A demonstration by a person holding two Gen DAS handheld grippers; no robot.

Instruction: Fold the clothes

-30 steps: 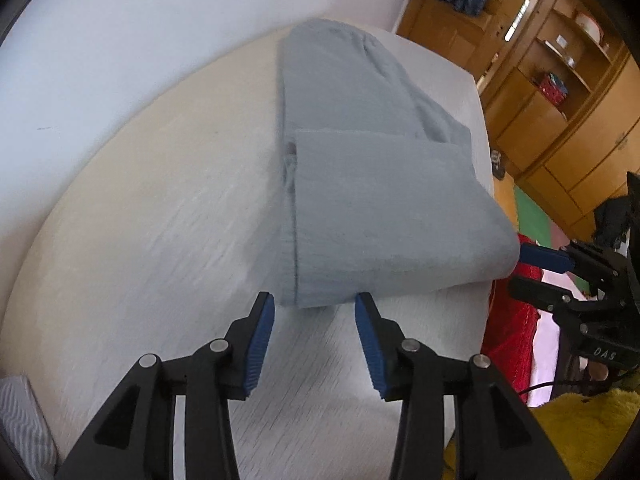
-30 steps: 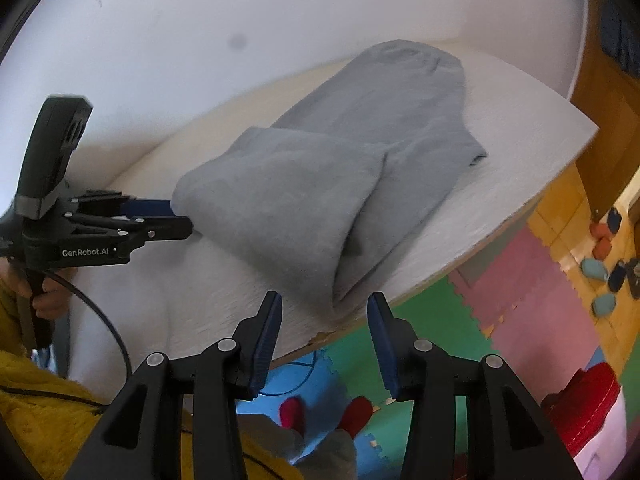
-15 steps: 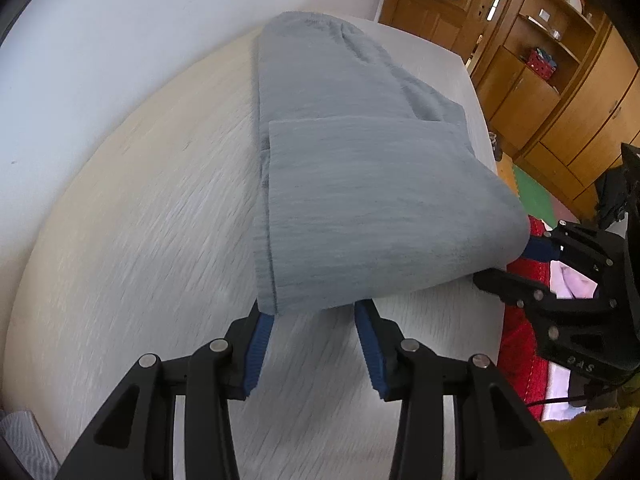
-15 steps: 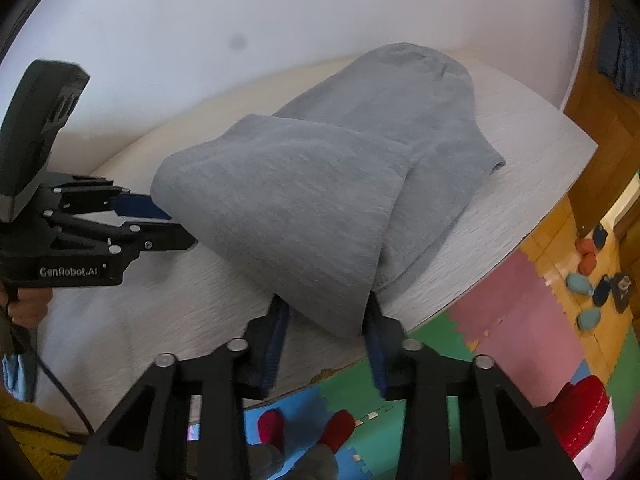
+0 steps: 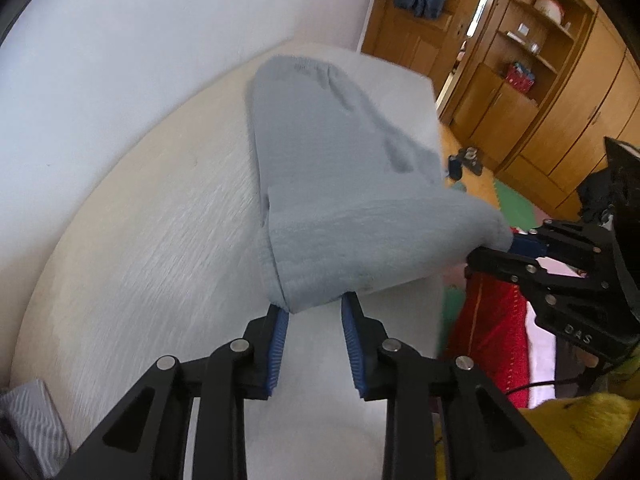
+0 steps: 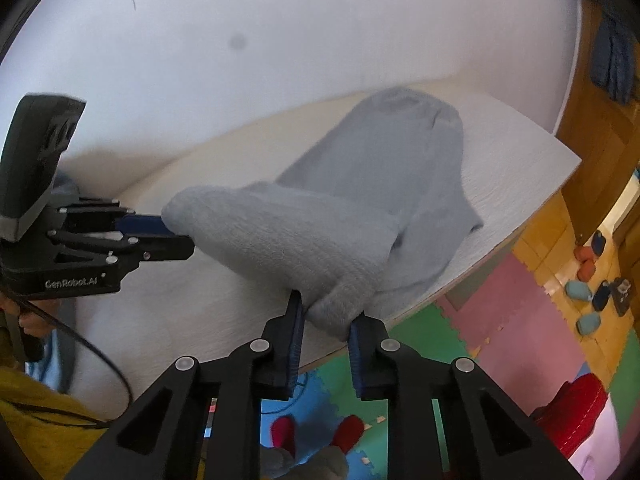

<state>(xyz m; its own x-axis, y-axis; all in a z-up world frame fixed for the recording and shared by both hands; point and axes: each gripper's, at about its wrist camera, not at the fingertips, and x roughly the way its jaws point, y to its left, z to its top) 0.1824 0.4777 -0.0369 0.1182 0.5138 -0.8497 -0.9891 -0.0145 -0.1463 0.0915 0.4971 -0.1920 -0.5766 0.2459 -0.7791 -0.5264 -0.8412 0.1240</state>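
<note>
1. While closing on the near corners of the folded grey knit garment [image 5: 340, 184], both claws now raising that near edge clear of the white textured tabletop [image 5: 152, 264], where a second ago lying flat and untouched.
2. Left claw [image 5: 314, 314] narrowing, jaws closing with the garment's left corner between the blue pads; pad contact looking firm on one side, less certain on the other.
3. Right claw [image 6: 326, 320] likewise narrowing, jaws closing and pinching the bunched right corner, fabric bulging out between the pads.
4. Far end of the garment resting on the tabletop near the white wall [image 6: 280, 32], middle sagging between lifted edge and far end.
5. Meaning for the task, as a judgement: grasp phase finishing, next fold probably starting, likely carrying the near edge over toward the far end.
6. Hard to make out: motion blur softening the cloth and tabletop, so layer count at each corner unclear; underside of the lifted edge hidden; impossible telling whether both layers caught or only the top one.
</note>
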